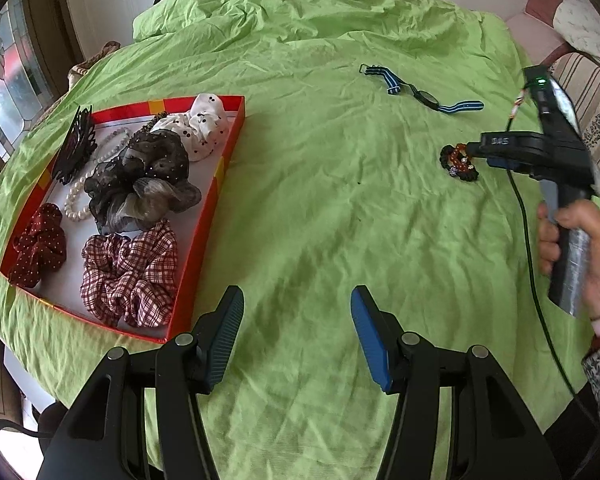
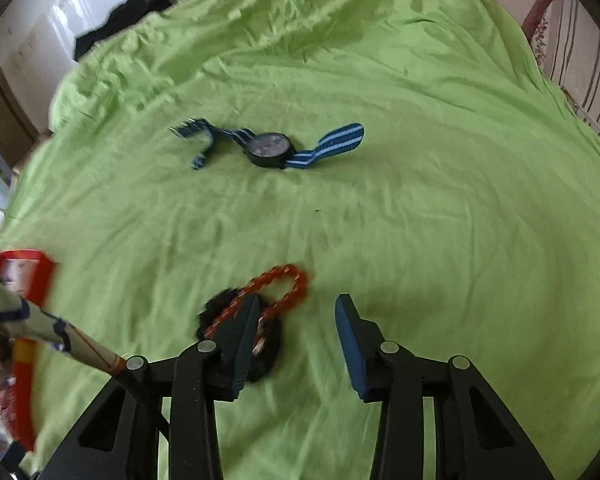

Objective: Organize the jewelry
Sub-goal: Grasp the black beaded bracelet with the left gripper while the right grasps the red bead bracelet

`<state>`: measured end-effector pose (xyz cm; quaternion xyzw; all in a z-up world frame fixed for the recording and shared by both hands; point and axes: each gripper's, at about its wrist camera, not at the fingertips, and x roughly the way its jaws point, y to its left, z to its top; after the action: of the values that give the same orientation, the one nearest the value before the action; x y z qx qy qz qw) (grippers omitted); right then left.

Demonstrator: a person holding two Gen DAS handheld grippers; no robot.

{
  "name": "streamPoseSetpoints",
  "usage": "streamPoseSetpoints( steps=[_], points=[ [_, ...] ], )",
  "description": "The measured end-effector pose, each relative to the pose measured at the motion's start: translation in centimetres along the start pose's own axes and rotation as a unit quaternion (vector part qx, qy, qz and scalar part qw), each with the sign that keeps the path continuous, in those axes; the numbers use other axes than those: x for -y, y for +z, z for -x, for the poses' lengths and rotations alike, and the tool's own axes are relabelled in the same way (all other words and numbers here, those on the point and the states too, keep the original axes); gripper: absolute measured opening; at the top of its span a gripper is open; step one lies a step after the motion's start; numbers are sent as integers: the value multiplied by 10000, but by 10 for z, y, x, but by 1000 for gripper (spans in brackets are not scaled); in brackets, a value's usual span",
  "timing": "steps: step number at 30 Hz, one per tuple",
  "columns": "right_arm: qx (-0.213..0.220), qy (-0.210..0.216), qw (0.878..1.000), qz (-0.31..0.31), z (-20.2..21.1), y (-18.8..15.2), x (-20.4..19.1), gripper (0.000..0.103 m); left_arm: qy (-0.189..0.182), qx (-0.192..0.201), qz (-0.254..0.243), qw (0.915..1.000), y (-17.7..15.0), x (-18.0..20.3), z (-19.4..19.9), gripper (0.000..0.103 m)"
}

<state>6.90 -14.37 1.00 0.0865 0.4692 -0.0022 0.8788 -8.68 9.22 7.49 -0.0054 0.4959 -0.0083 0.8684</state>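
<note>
Right wrist view is showing the right gripper (image 2: 296, 320) standing open over the green sheet (image 2: 420, 200), its jaws gripping nothing. A red bead bracelet (image 2: 288, 284) and a dark fuzzy band (image 2: 266, 344) are lying at its left finger, mostly outside the gap, so this looks like the pickup step; the next move is likely calling for a shift left to straddle them before closing. Farther off, a blue-striped watch (image 2: 270, 148) is waiting. Left wrist view is showing the left gripper (image 1: 296, 320) hanging open and empty beside the red tray (image 1: 216, 196) of scrunchies.
</note>
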Motion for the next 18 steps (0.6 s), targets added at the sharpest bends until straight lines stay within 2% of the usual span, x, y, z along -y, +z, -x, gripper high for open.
streamPoseSetpoints(
  steps=[1,3,5,9,11,14,16,18],
  points=[
    [-64,-159,9998,33,-7,2,0,42,4,-17,6,10000,0,0,-1,55],
    [-111,-531,9985,66,-16,5,2,29,13,-46,-3,10000,1,0,-3,55],
    [-62,-740,9972,81,-15,5,9,28,27,-39,-18,10000,0,1,-3,55],
    [-10,-1492,9887,134,-4,-1,34,28,-14,1,-16,10000,3,2,-1,55],
    [-94,-1633,9865,-35,4,-6,55,28,-73,33,-45,10000,4,5,0,55],
    [-84,-1430,9895,-216,17,-14,75,28,-217,82,-117,9997,12,12,1,55],
    [-25,-956,9948,-343,23,-17,84,30,-353,80,-142,9992,22,18,0,55],
    [-16,-642,9970,-429,24,-18,90,30,-647,44,-130,9978,37,27,-3,55]
  ],
)
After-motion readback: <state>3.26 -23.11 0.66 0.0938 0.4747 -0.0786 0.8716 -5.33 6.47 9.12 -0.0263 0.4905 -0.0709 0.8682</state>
